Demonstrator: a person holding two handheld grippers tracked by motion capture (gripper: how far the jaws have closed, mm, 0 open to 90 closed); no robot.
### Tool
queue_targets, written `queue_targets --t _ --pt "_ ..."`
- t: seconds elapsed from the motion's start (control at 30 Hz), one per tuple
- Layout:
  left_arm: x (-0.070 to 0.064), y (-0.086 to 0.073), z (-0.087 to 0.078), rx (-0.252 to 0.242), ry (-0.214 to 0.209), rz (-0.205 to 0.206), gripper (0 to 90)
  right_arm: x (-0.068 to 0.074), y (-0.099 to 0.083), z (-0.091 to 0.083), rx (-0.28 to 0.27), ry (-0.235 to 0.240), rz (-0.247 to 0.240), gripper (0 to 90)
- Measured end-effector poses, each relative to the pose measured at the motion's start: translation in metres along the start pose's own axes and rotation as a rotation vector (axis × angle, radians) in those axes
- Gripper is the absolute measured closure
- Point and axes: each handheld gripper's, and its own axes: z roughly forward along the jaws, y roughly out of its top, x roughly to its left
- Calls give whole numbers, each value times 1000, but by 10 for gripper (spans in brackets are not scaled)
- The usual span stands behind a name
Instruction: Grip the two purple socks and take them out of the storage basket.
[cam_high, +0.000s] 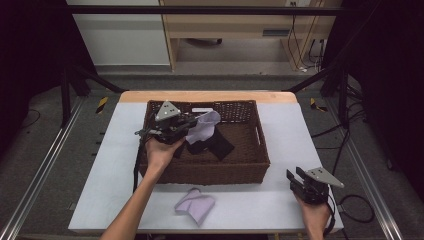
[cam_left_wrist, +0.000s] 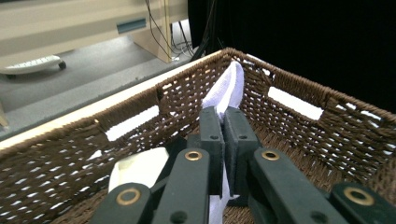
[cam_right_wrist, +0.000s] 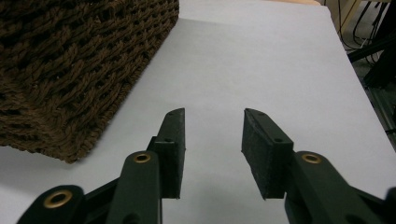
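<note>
Left claw (cam_left_wrist: 223, 140): clamped on white cloth (cam_high: 206, 126), held above wicker basket (cam_high: 252, 165).
Right claw (cam_right_wrist: 212, 149): wide, idle over counter (cam_high: 280, 200).
Risk: shallow pinch; cloth may slip back or snag the rim.

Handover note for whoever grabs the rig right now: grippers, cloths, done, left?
Left gripper: shut on the pale cloth, held up inside the wicker basket.
Right gripper: open, holding nothing, low over the white table by the basket's right front corner.
A dark cloth lies in the basket. A second pale cloth lies crumpled on the table in front of the basket.
Done: apparently one cloth out.
Left: probably the held cloth and the dark one.
</note>
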Motion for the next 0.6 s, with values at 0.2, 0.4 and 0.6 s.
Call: queue_targets --t 0.2,0.4,0.6 --pt "-6 12 -22 -55 -18 19 864 1 0 0 4 8 -4 668" --pt "-15 21 -39 -89 -48 40 864 0 0 -1 2 6 -4 726" --pt "-23 23 -53 -114 -69 63 864 0 0 -2 0 -3 -4 813"
